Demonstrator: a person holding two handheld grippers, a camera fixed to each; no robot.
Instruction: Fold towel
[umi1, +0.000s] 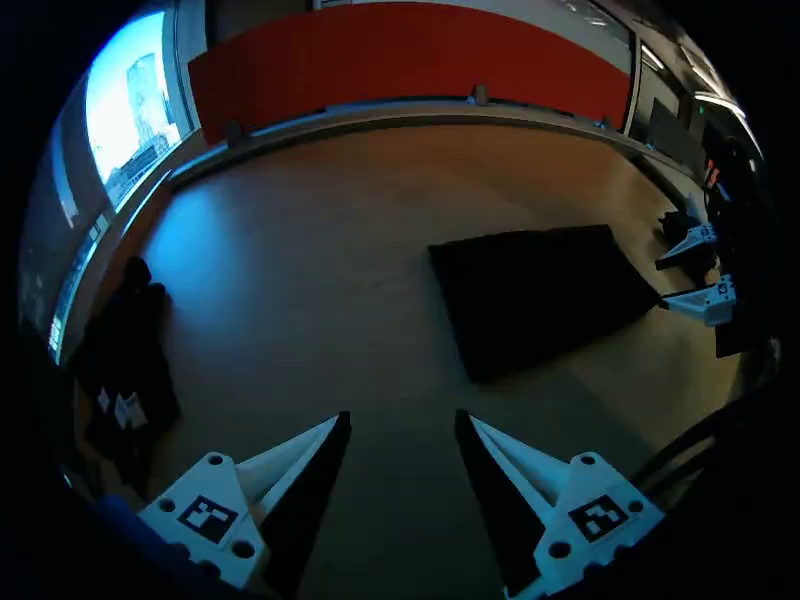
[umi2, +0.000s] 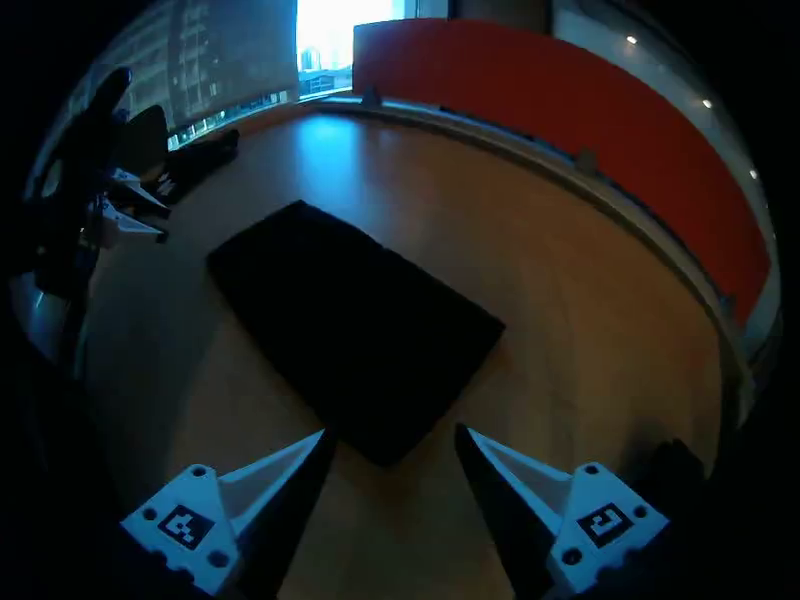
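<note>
The towel (umi2: 350, 330) lies flat as a dark rectangle on the wooden table (umi1: 300, 250). It is seen at centre frame in the right gripper view and at centre right in the left gripper view. It is judged to be soft, light and limp. No stiffness can be counted on, so a lifted edge would be expected to sag and drag the rest along. It is not fragile, though the cloth might slide on the smooth wood. Hold is best taken at the corners of one short edge, one corner to each claw, with the fabric pinched well in from the hem.

The right gripper (umi2: 390, 432) is spread wide and nothing is held. The towel's near corner is framed between its fingers at bottom centre (whether cloth is touched cannot be told). The left gripper (umi1: 400, 415) is likewise wide open and empty — only bare table is seen between its fingers, with the towel lying well apart at centre right.
</note>
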